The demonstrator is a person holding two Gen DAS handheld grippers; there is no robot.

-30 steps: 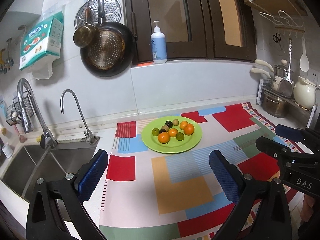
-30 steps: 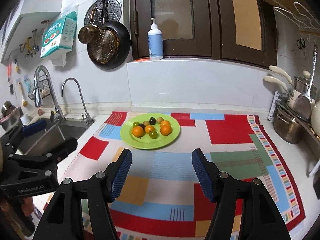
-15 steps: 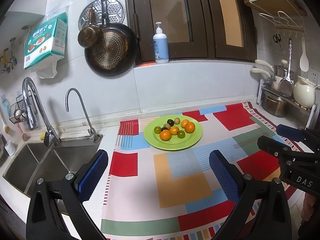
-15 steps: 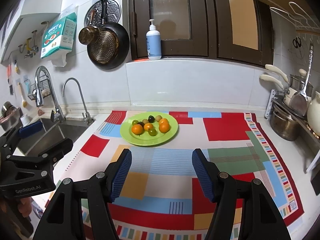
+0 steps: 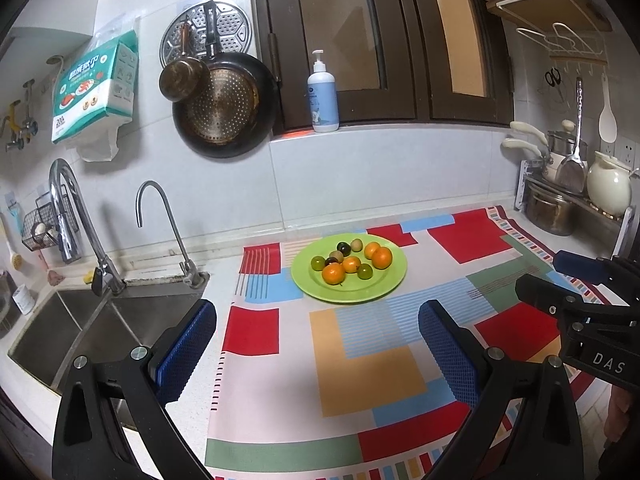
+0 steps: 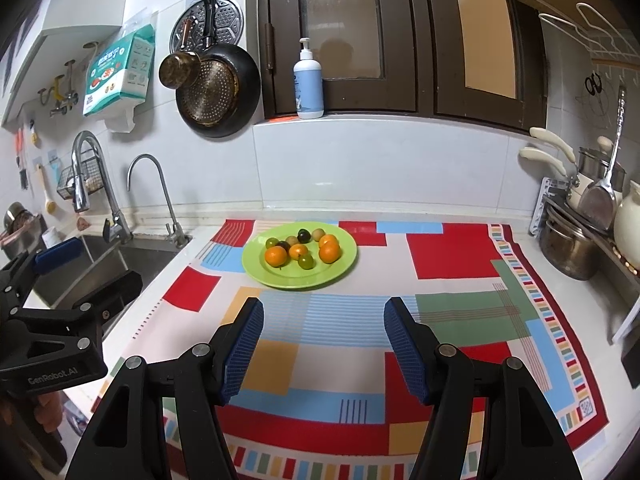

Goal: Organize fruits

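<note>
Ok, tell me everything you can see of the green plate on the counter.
The green plate is round, shallow and glossy, probably plastic. It lies flat on the patchwork cloth, near the sink side. Small round fruits are clustered on it, four orange ones, some green, some dark, leaving its near rim bare. Neither gripper touches it.

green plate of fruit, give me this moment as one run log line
phase: pre-grasp | left gripper: open, empty | right gripper: open, empty | fruits: all on green plate | plate on patterned mat
</note>
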